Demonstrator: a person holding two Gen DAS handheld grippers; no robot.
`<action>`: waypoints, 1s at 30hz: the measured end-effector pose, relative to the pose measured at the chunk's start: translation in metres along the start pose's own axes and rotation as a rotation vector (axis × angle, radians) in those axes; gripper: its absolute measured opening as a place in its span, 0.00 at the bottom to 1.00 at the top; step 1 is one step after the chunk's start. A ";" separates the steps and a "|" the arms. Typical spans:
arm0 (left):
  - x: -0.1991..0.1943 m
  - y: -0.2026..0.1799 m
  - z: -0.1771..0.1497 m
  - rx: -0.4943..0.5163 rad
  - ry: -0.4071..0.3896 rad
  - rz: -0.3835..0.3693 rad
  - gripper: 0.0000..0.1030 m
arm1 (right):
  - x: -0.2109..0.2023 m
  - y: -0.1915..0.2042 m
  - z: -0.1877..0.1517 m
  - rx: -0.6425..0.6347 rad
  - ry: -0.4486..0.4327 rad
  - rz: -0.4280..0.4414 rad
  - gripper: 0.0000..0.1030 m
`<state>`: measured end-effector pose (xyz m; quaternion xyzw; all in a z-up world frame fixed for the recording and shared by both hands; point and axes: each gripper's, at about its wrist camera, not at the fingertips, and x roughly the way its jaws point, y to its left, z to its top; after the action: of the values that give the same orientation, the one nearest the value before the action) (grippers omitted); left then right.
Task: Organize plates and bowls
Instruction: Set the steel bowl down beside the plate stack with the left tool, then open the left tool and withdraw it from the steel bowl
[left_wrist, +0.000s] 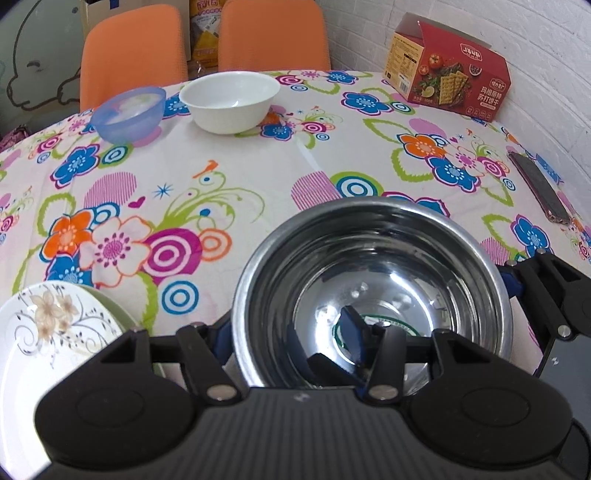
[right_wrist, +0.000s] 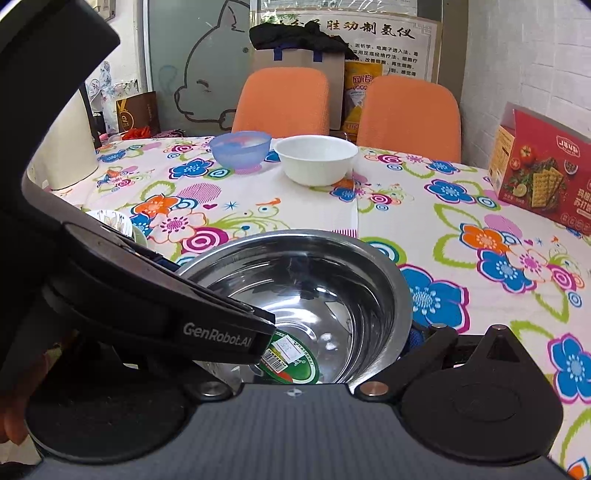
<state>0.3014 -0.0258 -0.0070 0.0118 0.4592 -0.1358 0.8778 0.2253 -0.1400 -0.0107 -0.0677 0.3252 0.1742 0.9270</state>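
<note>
We have the steel bowl (left_wrist: 369, 288) right in front of both tools. Our left gripper (left_wrist: 306, 347) pinches the bowl's near rim, one finger inside, one outside. Our right gripper (right_wrist: 369, 332) stands spread around the bowl's right wall, but whether it presses we cannot tell. We judge the bowl is being carried to stack. Ahead, well apart, wait the white bowl (left_wrist: 231, 101) and blue bowl (left_wrist: 127, 114); plates (left_wrist: 55, 332) lie just left. Nothing blocks the path ahead.

Two orange chairs (right_wrist: 347, 107) stand behind the flowered tablecloth (left_wrist: 258, 177), beside a white brick wall (right_wrist: 524, 55).
</note>
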 end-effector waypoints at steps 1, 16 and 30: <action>0.002 -0.001 0.000 0.004 0.002 0.004 0.49 | 0.001 -0.001 0.000 0.006 0.005 0.001 0.86; -0.024 -0.012 -0.003 0.049 -0.126 0.088 0.92 | -0.029 -0.023 -0.023 0.107 0.028 -0.005 0.85; -0.075 -0.014 -0.003 0.077 -0.295 0.124 0.94 | -0.075 -0.062 -0.036 0.395 -0.044 0.035 0.85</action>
<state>0.2551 -0.0218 0.0535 0.0538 0.3181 -0.0991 0.9413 0.1725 -0.2275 0.0090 0.1249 0.3339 0.1245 0.9260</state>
